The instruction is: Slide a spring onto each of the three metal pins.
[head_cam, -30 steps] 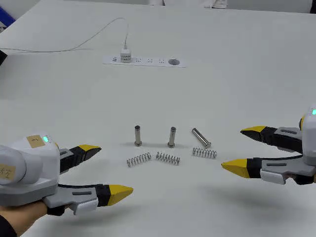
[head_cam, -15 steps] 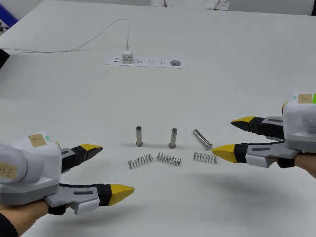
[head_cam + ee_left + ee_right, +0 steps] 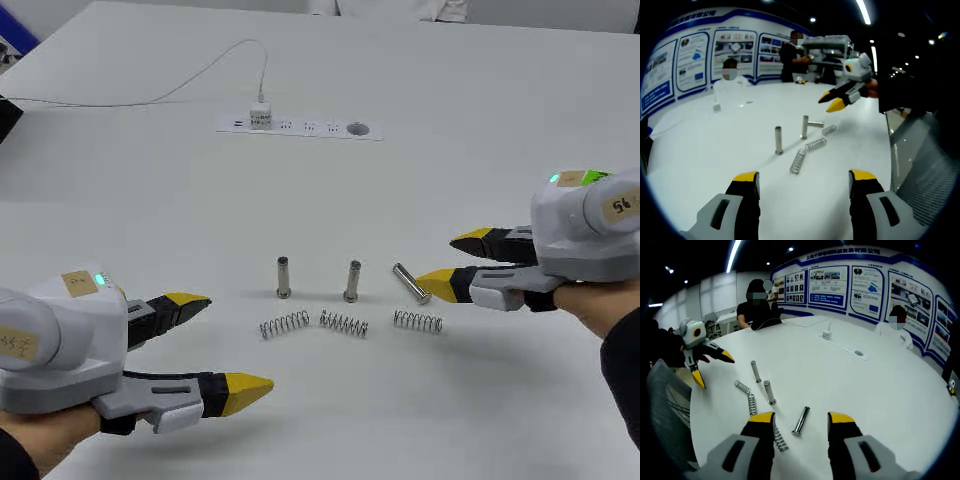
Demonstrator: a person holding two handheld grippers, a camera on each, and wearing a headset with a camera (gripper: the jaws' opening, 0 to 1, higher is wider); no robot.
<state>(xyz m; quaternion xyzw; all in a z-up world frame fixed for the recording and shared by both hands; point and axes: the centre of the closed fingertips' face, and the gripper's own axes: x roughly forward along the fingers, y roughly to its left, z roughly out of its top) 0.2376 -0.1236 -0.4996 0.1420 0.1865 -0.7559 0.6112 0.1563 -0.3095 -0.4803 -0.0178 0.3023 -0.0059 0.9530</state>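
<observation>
Two metal pins stand upright on the white table, the left pin (image 3: pixel 283 277) (image 3: pixel 778 140) (image 3: pixel 755 371) and the middle pin (image 3: pixel 352 280) (image 3: pixel 804 127) (image 3: pixel 769 392). A third pin (image 3: pixel 409 283) (image 3: pixel 815 123) (image 3: pixel 800 420) lies on its side. In front of them lie three springs: left spring (image 3: pixel 283 324) (image 3: pixel 797 161), middle spring (image 3: pixel 342 322) (image 3: pixel 815 144), right spring (image 3: pixel 417 321) (image 3: pixel 829 130) (image 3: pixel 778 436). My right gripper (image 3: pixel 453 259) (image 3: pixel 796 417) is open, its jaws on either side of the lying pin's near end. My left gripper (image 3: pixel 222 340) (image 3: pixel 803 176) hovers open at the lower left, holding nothing.
A white power strip (image 3: pixel 298 126) with a plugged-in charger and cable sits at the table's far side. People sit and stand beyond the table edge (image 3: pixel 757 305). Bare tabletop (image 3: pixel 330 410) stretches in front of the springs.
My right gripper has moved left and slightly up, from the right edge to the lying pin. The left gripper has stayed put.
</observation>
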